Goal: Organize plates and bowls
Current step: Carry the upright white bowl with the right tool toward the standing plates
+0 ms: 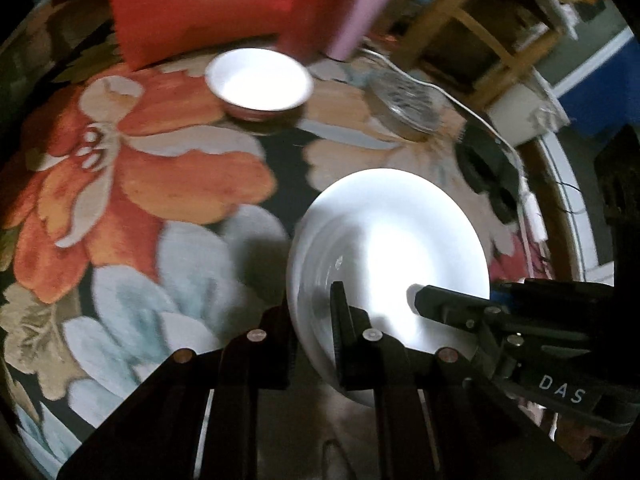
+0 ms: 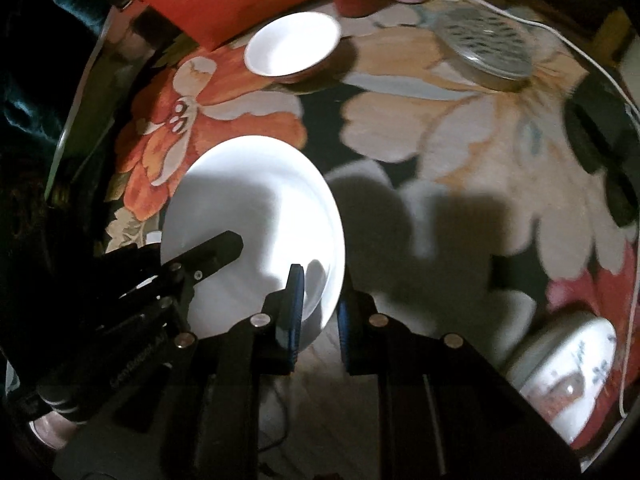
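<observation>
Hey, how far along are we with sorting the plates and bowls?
Nothing looks stacked yet. In hand: the left gripper and right gripper both straddle the white plate at its rim; grip firmness unclear. Left: the white bowl sits alone near the red cushion.

We see a dim room where a round desk [image 1: 168,208] wears a flowered cloth, a wooden chair [image 1: 472,12] beyond it, a blue-and-white wall [image 1: 600,60] behind.
</observation>
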Demonstrator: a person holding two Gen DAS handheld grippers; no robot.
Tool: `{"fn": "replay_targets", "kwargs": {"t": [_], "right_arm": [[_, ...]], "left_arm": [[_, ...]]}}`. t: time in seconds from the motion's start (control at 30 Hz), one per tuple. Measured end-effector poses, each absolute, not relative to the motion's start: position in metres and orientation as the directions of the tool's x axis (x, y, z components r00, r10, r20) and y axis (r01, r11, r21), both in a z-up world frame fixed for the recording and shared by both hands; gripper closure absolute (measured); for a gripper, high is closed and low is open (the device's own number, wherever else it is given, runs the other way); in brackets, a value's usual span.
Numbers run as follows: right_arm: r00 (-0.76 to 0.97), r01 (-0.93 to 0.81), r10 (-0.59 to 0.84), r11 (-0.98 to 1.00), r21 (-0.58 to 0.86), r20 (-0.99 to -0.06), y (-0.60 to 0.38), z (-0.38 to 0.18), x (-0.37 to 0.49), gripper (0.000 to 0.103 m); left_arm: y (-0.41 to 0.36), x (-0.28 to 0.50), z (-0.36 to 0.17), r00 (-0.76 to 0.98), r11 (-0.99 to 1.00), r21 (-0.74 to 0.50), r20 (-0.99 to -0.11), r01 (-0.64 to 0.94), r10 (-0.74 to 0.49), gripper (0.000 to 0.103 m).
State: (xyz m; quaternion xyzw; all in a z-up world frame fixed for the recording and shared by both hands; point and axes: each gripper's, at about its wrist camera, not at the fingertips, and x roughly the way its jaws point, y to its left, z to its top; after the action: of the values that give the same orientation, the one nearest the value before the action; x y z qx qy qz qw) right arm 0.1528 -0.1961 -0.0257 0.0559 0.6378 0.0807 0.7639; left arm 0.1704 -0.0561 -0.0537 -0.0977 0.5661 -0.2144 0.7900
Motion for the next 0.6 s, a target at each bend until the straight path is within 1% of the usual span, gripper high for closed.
{"fn": "replay_targets", "kwargs": {"t": [0.2,0.37,0.6], "right_arm": [[0.183,0.019,0.151,0.987,0.157,-0.971,-0.240,-0.001,0.111,0.086],[0.192,0.116,0.130,0.981,0.154,-0.973,-0.290,0.009,0.068,0.086],[0.245,0.261,0.111,0.949,0.176,-0.963,-0.356,0.014,0.009,0.086]], "left_arm": [[-0.107,0.139,-0.027,0.251,0.850,-0.396,-0.834,0.347,-0.491,0.090],[-0.168,0.112,-0.008,0.229,0.799,-0.382,-0.820,0.464,-0.525,0.090],[-0.252,0.075,-0.006,0.177,0.717,-0.344,-0.821,0.606,-0.544,0.090]]}}
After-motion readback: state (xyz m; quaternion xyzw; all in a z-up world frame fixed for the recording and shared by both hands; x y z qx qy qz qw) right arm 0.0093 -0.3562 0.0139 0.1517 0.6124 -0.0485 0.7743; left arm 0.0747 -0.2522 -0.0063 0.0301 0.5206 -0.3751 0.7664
